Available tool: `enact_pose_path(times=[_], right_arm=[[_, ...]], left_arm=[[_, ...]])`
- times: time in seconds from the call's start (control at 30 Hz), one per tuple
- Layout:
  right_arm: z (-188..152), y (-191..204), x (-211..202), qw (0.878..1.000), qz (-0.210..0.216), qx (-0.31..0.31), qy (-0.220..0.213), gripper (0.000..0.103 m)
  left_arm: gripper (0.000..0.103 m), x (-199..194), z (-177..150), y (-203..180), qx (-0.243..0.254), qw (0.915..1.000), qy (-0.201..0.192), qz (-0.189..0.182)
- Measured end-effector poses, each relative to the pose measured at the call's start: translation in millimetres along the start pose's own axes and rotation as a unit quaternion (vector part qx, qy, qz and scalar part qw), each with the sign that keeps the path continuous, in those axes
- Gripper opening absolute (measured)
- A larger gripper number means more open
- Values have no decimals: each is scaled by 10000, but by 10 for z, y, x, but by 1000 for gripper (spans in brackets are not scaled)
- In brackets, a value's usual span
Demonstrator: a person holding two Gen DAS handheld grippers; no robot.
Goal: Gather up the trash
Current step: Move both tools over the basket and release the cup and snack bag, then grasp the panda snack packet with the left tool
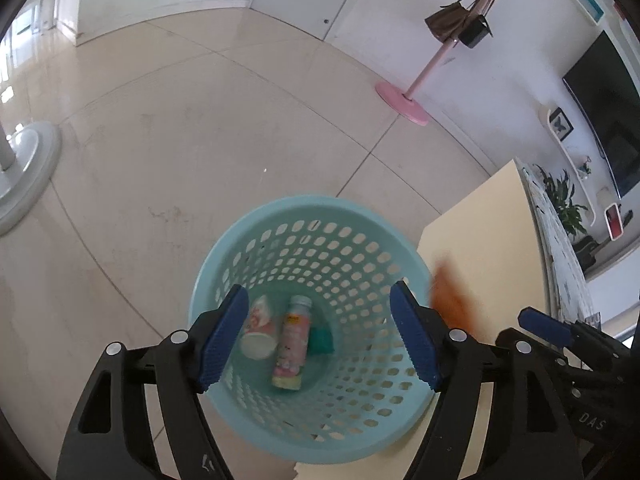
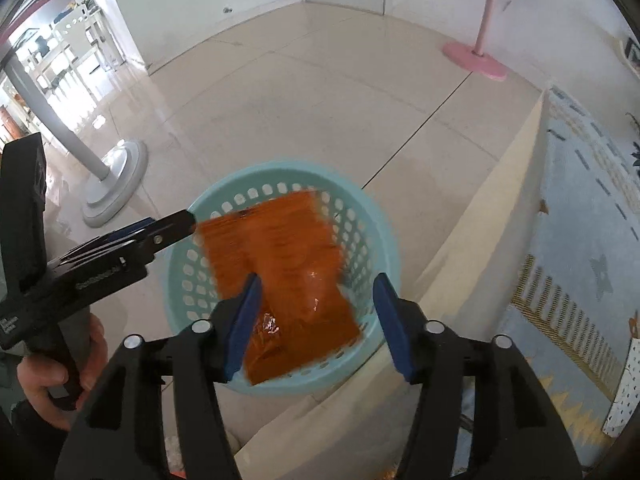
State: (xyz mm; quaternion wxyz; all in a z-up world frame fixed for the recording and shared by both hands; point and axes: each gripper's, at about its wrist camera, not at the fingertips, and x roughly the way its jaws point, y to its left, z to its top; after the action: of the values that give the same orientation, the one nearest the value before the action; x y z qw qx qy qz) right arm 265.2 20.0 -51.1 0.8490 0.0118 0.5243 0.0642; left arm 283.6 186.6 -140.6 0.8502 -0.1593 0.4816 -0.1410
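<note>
A light blue perforated basket (image 1: 304, 204) stands on the tiled floor beside a cream panel. In it lie a pink bottle (image 1: 292, 344), a paper cup (image 1: 258, 332) and a small green item (image 1: 322, 340). My left gripper (image 1: 319, 289) hangs open over the basket's mouth with nothing between its pads. In the right wrist view my right gripper (image 2: 318, 280) is open above the basket (image 2: 280, 168). A blurred orange wrapper (image 2: 288, 264) is below its jaws, over the basket, with neither pad pressing on it. The wrapper (image 1: 450, 296) shows as an orange smear at the basket's right rim.
A cream panel (image 1: 488, 248) rises right of the basket, with a patterned rug (image 2: 592, 200) beyond it. A pink coat stand base (image 1: 402, 104) and a white pedestal base (image 1: 24, 168) sit on the floor. A hand (image 2: 40, 384) holds the left gripper (image 2: 176, 226).
</note>
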Motion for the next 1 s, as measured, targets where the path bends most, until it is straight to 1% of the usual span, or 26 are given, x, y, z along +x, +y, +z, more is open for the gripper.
enact_pose_path(times=[0.13, 0.27, 0.37, 0.47, 0.57, 0.6, 0.73, 0.77, 0.8, 0.87, 0.97, 1.0], right_arm=[[-68, -57, -131, 10000, 38, 40, -68, 54], [-116, -96, -385, 9996, 40, 73, -272, 54], [-198, -168, -755, 9978, 119, 132, -631, 54], [-381, -259, -1214, 9940, -37, 161, -1081, 54], [-659, -422, -1707, 9868, -310, 223, -1574, 54], [-787, -506, -1909, 9829, -440, 270, -1766, 54], [-1244, -867, -2458, 9704, -935, 577, -2151, 54], [-1342, -946, -2547, 9683, -1014, 662, -2183, 54], [-1459, -1047, -2628, 9659, -1111, 773, -2209, 54], [-1775, -1329, -2794, 9600, -1318, 1034, -2242, 54], [-2252, -1674, -2904, 9499, -1718, 1378, -2218, 54], [-2408, -1797, -2922, 9473, -1820, 1508, -2165, 54]], left_arm=[[71, -161, -6, -71, 53, 9999, -130, -59], [71, -442, -12, -216, 128, 9993, -299, -160], [71, -707, -27, -414, 281, 9978, -487, -350], [71, -1030, -72, -700, 527, 9942, -704, -618], [71, -1364, -168, -1116, 878, 9879, -904, -907], [71, -1479, -224, -1294, 1023, 9846, -958, -1049], [71, -1693, -454, -1871, 1410, 9732, -950, -1547], [71, -1710, -552, -2080, 1555, 9695, -895, -1669], [71, -1702, -634, -2208, 1654, 9673, -839, -1732], [71, -1635, -830, -2535, 1932, 9611, -648, -1866], [71, -1419, -1202, -3114, 2447, 9462, -283, -2098], [71, -1338, -1289, -3233, 2561, 9428, -172, -2125]])
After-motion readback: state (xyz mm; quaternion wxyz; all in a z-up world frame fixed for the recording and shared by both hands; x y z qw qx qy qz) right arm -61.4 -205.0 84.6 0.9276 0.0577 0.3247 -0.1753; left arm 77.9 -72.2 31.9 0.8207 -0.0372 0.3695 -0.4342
